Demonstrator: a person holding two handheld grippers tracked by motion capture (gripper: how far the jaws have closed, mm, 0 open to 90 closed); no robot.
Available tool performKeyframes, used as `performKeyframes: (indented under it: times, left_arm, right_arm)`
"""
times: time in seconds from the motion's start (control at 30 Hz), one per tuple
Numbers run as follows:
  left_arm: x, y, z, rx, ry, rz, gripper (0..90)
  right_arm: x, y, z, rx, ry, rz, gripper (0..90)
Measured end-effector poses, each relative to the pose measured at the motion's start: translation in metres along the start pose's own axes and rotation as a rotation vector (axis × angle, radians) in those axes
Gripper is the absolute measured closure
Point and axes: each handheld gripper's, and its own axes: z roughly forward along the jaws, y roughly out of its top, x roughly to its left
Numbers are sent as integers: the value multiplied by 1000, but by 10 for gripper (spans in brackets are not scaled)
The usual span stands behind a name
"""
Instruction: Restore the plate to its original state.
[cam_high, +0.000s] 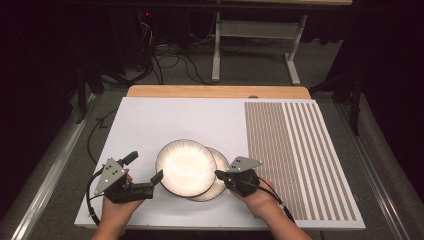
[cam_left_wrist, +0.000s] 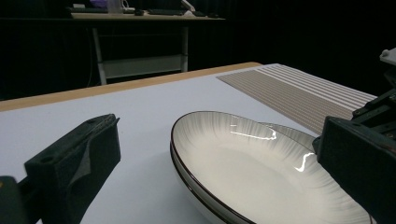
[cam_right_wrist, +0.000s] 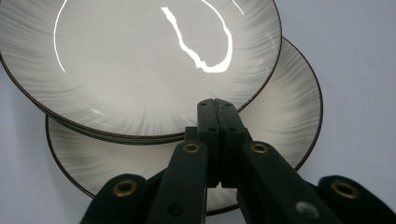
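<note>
Glossy, finely ribbed ceramic plates (cam_right_wrist: 140, 60); matt white board (cam_high: 165, 120); light wood table edge (cam_high: 215, 91); matt black plastic grippers (cam_high: 134, 180).

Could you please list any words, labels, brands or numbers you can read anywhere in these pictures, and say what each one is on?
There is no readable text.
The upper plate and lower plate bear only a ribbed pattern and a dark rim.
The striped mat carries plain lines, no lettering.
The left gripper and right gripper show no markings.
Items on the far desk are too small and dark to read.
</note>
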Motion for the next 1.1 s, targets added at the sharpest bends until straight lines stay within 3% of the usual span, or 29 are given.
performKeyframes:
  times: [0.53,0.9,1.1]
  left_arm:
    - [-2,-1,2,6,13,22,2]
    - [1,-1,0,-14,15,-2,3]
    - [0,0,0,-7,25,13,3]
  right_arm:
    - [0,0,0,-1,4,0,900]
    - [0,0,0,1,5,-4,900]
    - [-1,0,0,1,5,-2,900]
